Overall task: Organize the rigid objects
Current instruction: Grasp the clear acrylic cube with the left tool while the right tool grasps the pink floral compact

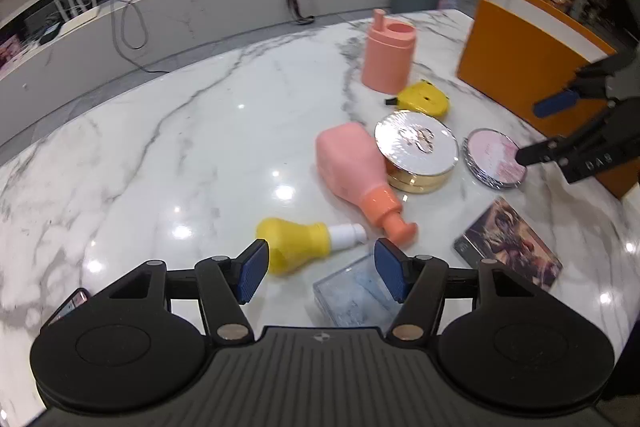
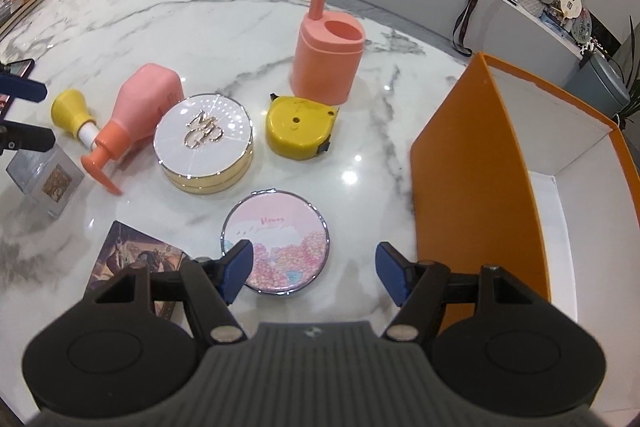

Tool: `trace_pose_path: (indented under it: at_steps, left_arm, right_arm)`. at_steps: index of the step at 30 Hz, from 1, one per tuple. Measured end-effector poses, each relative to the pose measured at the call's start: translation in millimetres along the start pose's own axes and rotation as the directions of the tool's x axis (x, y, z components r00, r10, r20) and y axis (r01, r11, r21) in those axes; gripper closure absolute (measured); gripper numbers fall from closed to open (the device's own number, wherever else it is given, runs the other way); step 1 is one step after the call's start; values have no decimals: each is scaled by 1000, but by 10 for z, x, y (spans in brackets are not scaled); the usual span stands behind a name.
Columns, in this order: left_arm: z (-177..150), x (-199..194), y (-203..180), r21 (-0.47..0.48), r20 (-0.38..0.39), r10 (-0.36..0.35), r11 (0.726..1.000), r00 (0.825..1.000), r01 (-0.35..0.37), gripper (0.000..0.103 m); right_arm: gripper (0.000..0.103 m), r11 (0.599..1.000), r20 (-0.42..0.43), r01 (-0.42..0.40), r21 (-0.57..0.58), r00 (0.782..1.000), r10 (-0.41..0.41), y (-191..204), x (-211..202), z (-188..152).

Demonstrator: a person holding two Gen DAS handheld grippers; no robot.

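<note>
Marble desk (image 1: 160, 155) crowded; left tool (image 1: 320, 273) released above clear box (image 1: 352, 297), half hidden; right tool (image 2: 314, 273) released, straddling pink compact (image 2: 276, 239), near edge hidden.

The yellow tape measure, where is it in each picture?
Left wrist view: the tape measure lies right of centre, in front of the upright pink container and behind the gold compact.
Right wrist view: the tape measure lies near the middle, just below the pink container and right of the gold compact.
Shared landmark: the orange box, at the right in both.
</note>
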State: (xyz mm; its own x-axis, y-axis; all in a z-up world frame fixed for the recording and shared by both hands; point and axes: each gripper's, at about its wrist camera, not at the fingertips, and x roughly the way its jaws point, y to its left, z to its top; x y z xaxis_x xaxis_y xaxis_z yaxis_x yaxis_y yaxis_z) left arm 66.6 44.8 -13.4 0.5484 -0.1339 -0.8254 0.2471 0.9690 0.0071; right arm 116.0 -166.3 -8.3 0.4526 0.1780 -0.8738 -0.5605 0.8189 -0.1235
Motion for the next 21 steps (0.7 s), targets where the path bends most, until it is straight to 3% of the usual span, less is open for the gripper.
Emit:
trace_pose_path:
  at_steps: [5,21]
  left_arm:
    - [-22,-12,-73,-9,-36,-76,997,996,76,31]
    - [-134,241,-244,-38,-141,7,999,990,-13,29]
  right_arm:
    - [35,1000,-3,-1,-4,1000,1,-5,9,1]
    - [34,998,-14,-63,22,998,63,19,195,-23]
